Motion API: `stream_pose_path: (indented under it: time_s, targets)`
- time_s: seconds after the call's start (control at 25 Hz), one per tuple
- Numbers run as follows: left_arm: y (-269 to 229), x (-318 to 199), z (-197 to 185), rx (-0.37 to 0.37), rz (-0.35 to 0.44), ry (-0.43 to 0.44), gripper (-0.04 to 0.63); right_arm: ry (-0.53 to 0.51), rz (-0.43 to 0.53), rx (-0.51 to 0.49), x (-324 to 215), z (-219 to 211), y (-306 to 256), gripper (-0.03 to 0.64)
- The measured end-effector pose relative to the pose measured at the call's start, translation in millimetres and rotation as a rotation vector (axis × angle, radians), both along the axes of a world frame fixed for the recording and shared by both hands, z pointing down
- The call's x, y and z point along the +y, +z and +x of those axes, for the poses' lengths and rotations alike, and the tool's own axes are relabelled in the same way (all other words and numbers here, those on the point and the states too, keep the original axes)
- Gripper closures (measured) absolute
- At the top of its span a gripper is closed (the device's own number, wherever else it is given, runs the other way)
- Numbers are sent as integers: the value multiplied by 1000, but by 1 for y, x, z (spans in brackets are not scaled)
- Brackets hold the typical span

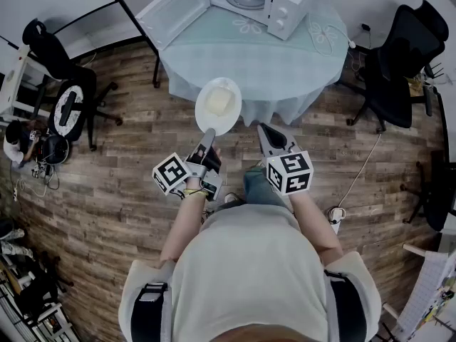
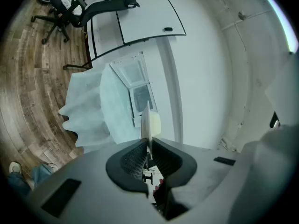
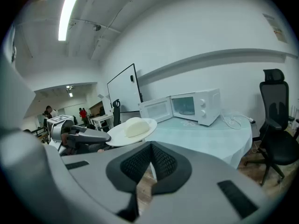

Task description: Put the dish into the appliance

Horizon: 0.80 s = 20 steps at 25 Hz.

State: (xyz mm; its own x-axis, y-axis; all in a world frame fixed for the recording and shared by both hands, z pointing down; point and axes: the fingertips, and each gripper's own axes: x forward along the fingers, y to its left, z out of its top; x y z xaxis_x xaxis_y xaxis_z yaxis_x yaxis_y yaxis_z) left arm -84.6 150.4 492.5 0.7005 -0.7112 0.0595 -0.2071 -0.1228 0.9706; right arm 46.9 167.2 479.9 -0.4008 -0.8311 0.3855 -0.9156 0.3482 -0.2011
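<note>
Round table (image 1: 285, 70), dish (image 1: 221, 125) pinched in left claw (image 1: 209, 135)

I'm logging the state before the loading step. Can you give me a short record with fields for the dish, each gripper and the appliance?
dish: white plate carrying a pale lump of food, held in the air in front of the table
left gripper: shut on the plate's rim
right gripper: shut, empty
appliance: white microwave on the table, door swung open
progress: dish not yet inside

Head view steeply downward, gripper views toward microwave (image 1: 274, 6)
</note>
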Motion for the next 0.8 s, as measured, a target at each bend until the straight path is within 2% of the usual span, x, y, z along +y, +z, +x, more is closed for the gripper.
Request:
stream_pose_path:
  time_s: [0.2,0.36,0.8]
  targets:
    - [4,30,-10,-18,-17,14,557,26,23,4,27,-8,-5,609]
    - [3,42,-16,29,-19,12,557,13,33,10,38,-16,-8,609]
    - [2,67,-38,67,-30,-1,557,8,58,-10,62,-42,-11,609]
